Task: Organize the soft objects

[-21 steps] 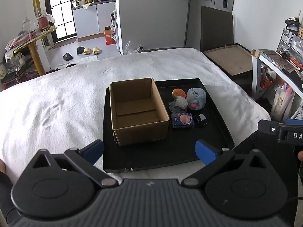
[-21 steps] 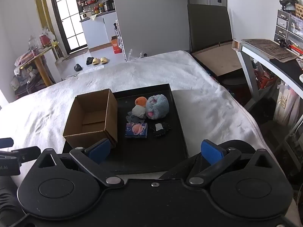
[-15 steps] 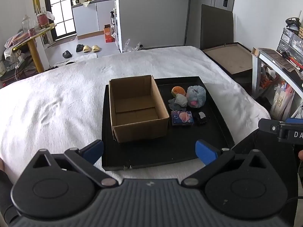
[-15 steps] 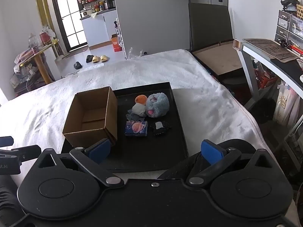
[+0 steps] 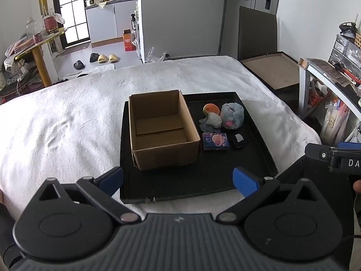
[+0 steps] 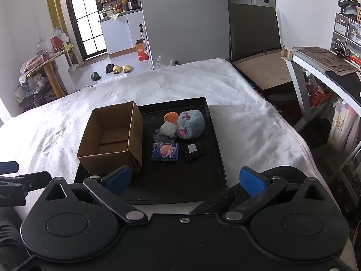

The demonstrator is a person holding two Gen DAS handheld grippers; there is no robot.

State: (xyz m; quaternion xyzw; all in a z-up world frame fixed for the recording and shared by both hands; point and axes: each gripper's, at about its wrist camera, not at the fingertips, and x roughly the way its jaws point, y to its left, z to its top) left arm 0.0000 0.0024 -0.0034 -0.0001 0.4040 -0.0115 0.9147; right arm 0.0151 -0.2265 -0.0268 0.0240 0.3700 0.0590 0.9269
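Observation:
An open, empty cardboard box (image 5: 161, 128) (image 6: 112, 140) stands on the left half of a black tray (image 5: 257, 158) (image 6: 216, 149) on the white bed. Right of the box lie a fluffy blue-grey plush (image 5: 232, 115) (image 6: 190, 124), an orange ball (image 5: 211, 108) (image 6: 170, 117), a white lump (image 5: 214, 119) (image 6: 168, 128), a grey cloth (image 5: 204, 123) (image 6: 161, 137), a blue packet (image 5: 215, 141) (image 6: 165, 151) and a small black item (image 5: 239, 140) (image 6: 193, 150). My left gripper (image 5: 178, 179) and right gripper (image 6: 185, 179) are open and empty, held before the tray's near edge.
The white bed cover (image 5: 67, 124) spreads around the tray. A desk with clutter (image 5: 334, 76) stands at the right, a flat board (image 5: 270, 70) leans past the bed's far corner. A yellow table (image 5: 33, 49) and slippers (image 5: 103, 57) are on the floor beyond.
Both grippers have drawn slightly closer to the tray, which looks a little larger and lower in both views. The objects have not moved.

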